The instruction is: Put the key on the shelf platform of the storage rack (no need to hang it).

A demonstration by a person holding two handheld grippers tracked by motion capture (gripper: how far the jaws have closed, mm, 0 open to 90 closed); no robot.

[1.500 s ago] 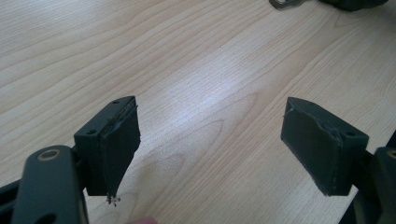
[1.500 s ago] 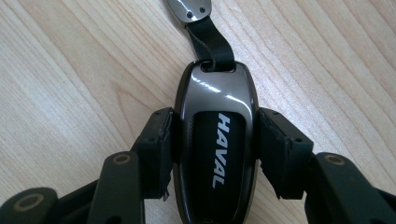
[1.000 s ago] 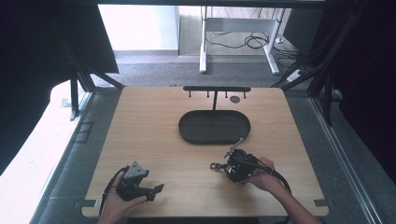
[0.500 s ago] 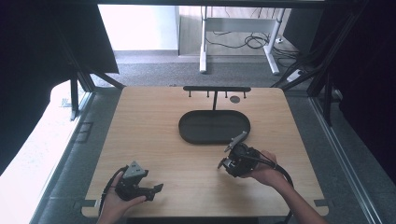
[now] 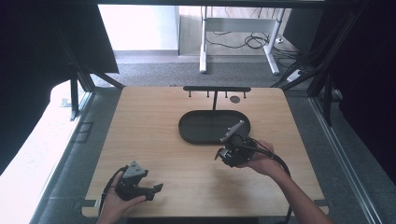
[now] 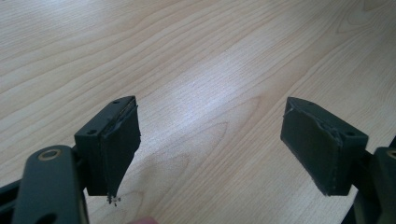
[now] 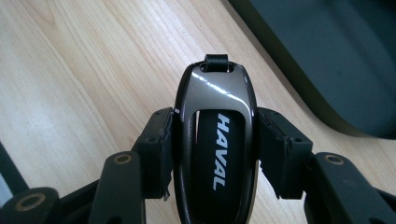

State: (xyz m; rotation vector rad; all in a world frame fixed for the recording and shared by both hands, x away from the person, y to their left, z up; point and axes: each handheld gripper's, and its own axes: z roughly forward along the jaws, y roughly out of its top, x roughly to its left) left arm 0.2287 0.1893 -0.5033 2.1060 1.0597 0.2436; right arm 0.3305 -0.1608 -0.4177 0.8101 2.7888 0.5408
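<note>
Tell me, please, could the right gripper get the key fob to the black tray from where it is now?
Probably yes. The right gripper, jaws shut on the key fob, hangs beside the tray's near rim, and nothing lies between them on the table.

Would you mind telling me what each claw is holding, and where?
The right claw clamps a HAVAL car key fob by its two long sides; the left claw holds nothing.

- Your left gripper [image 5: 156, 188] was black, topped by a grey three-cornered plate, with a black cable looping back from it.
- Its jaws carried dark rubber pads [image 6: 122, 140] with frayed edges, on blocks with small screw holes and brass-coloured rivets at the arm pivots.
- Your right gripper [image 7: 215, 135] was likewise black, with brass-ringed pivots, and trailed a thick black cable.
- Your forearms were bare, with no sleeves.
</note>
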